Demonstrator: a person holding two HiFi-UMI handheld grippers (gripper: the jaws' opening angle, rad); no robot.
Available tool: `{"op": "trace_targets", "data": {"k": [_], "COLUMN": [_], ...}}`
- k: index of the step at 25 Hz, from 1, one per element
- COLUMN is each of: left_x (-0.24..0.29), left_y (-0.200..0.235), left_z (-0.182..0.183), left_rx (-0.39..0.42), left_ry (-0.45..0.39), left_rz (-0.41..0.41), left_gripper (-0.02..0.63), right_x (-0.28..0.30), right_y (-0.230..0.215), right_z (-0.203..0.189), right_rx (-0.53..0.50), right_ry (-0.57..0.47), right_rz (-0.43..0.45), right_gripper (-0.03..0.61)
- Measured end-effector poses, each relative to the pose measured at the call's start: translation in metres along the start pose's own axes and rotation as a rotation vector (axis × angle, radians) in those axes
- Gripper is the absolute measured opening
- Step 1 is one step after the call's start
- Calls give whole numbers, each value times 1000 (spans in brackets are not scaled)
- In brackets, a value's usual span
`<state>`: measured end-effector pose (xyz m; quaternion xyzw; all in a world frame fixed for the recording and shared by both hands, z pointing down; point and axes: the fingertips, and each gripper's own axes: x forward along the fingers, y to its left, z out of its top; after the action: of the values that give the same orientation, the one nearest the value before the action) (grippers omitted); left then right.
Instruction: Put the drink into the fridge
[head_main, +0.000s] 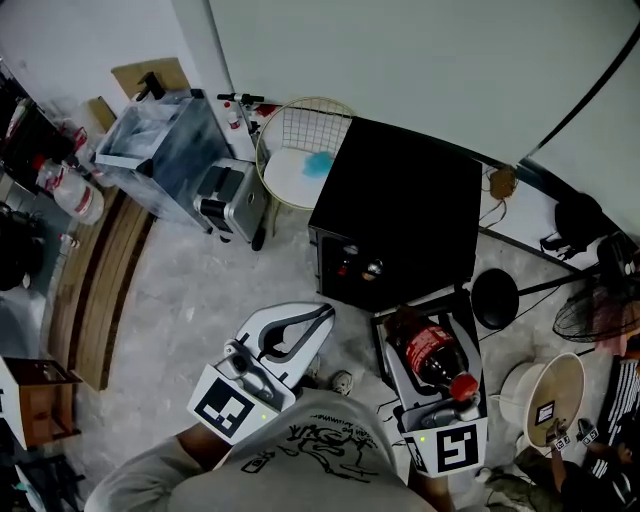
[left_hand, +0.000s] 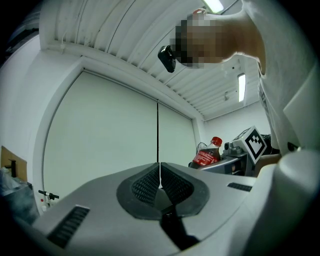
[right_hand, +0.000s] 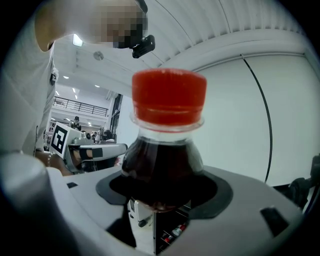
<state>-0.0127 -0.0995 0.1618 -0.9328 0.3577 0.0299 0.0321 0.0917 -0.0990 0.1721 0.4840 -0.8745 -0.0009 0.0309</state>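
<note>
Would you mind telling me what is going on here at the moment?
A person faces a small black fridge on the floor, with a claw in each hand. The right claw is clamped on a cola bottle with a red cap, held with its base towards the fridge. The left claw is shut and empty. The bottle is not in the fridge yet. Whether the fridge door is open is hard to tell.

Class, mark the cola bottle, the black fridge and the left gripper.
cola bottle (head_main: 430, 352), head view, on its red label.
black fridge (head_main: 400, 195), head view, on its top.
left gripper (left_hand: 160, 171), left gripper view, where its closed fingertips meet.
</note>
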Motion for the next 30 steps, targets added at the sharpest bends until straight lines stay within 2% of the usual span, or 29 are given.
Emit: {"op": "trace_targets", "data": {"k": [19, 30], "left_x": [-10, -15], "left_y": [1, -1], "left_z": [-37, -64], "left_rx": [-31, -56], "left_ry": [65, 100], "left_rz": [-26, -42], "left_gripper": [22, 23], "right_x": [-2, -4], "right_y": [12, 25], "right_z": [-42, -80], "right_rx": [35, 42], "right_ry": [92, 173], "right_rz": [-14, 15], "right_gripper": [313, 313]}}
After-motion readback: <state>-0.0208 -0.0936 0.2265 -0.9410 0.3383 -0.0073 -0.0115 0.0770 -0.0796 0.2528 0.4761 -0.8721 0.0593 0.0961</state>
